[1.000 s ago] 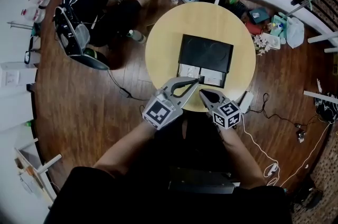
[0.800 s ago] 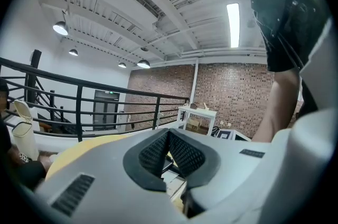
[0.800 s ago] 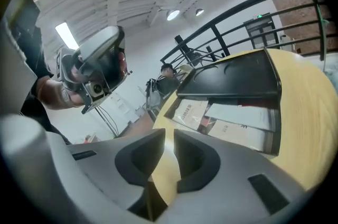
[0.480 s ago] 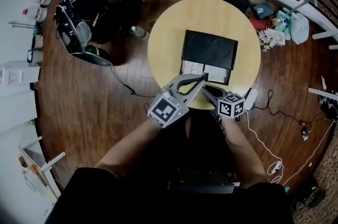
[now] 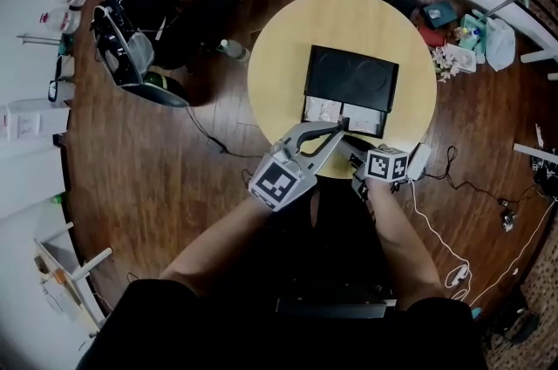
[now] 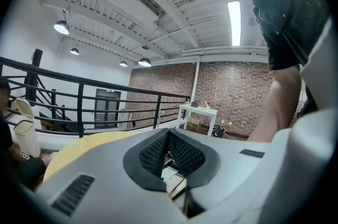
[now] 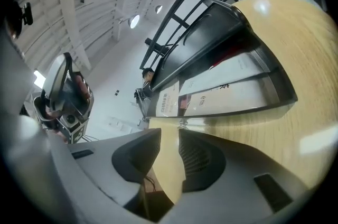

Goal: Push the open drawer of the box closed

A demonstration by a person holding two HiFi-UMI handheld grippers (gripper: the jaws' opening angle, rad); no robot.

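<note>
Nearest to us, our two forearms reach out over the table's near edge. The left gripper (image 5: 335,129) has hardly shifted. Its jaws are pressed together at the tips with nothing between them, and it points at the near left part of the drawer (image 5: 343,114) from just beside it. We cannot tell whether its tips touch the drawer.

The change is on the right. The right gripper (image 5: 346,143) has sunk toward the tabletop and rolled, so its marker cube now shows a different face, and it has closed in on the drawer's front from the near side. Its jaws have just been opening and now stand spread. Only bare yellow wood shows through the gap, so it holds nothing. In its own view the drawer's front wall lies straight ahead, low and close, but the tips are still short of it.

The drawer itself has not moved. It sticks out of the near side of the black box (image 5: 351,78), with its white printed packets on show. The box sits in the middle of the round table (image 5: 281,71).

We judge that the push has not begun, and the last second has gone on lining up. Spread jaws give a broader face to press with. A level shove away from us should carry the drawer in, if the light box does not slide.

Farther off, a person (image 5: 148,2) sits on the wooden floor among scattered bags.
</note>
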